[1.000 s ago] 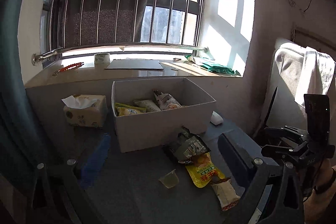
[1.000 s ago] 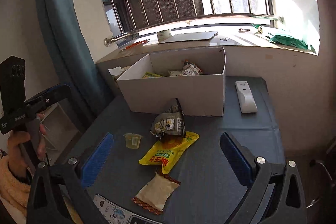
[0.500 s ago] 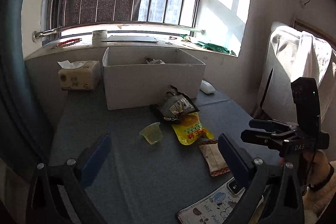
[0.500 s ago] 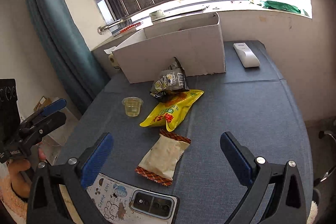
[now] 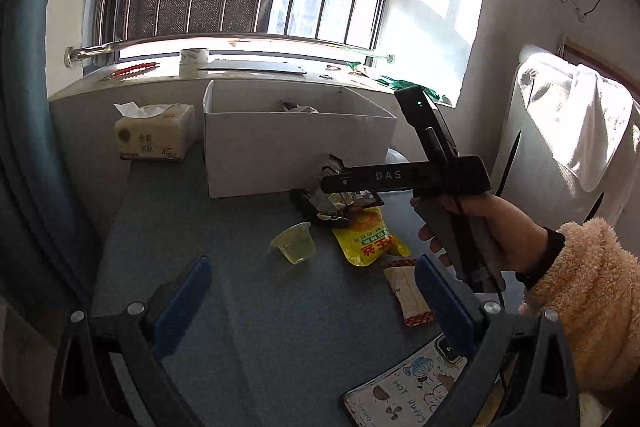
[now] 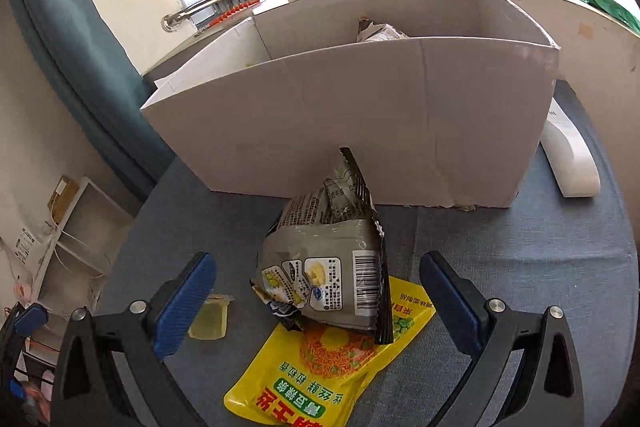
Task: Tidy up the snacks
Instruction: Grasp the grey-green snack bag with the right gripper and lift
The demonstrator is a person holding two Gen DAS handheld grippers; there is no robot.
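Observation:
A white cardboard box [image 6: 360, 115] stands at the back of the grey table, with a packet [image 6: 380, 31] showing above its rim. In front of it a crumpled grey snack bag [image 6: 324, 267] lies on a yellow snack packet [image 6: 316, 375]. My right gripper [image 6: 318, 295] is open, its blue fingers on either side of the grey bag, not touching. A clear jelly cup [image 6: 210, 319] sits to the left. In the left wrist view, my left gripper [image 5: 310, 291] is open and empty, above the table near the jelly cup [image 5: 294, 243], the yellow packet [image 5: 368, 235] and a beige packet [image 5: 408, 295].
A tissue box [image 5: 154, 139] stands left of the white box [image 5: 296, 155]. A white remote [image 6: 568, 155] lies right of the box. A phone with a cartoon case [image 5: 404, 391] lies at the near table edge. A white shelf [image 6: 68, 227] stands beyond the table's left side.
My right gripper has moved forward and low toward the grey bag, which now sits between its fingers. The right hand and tool have come into the middle of the left wrist view.

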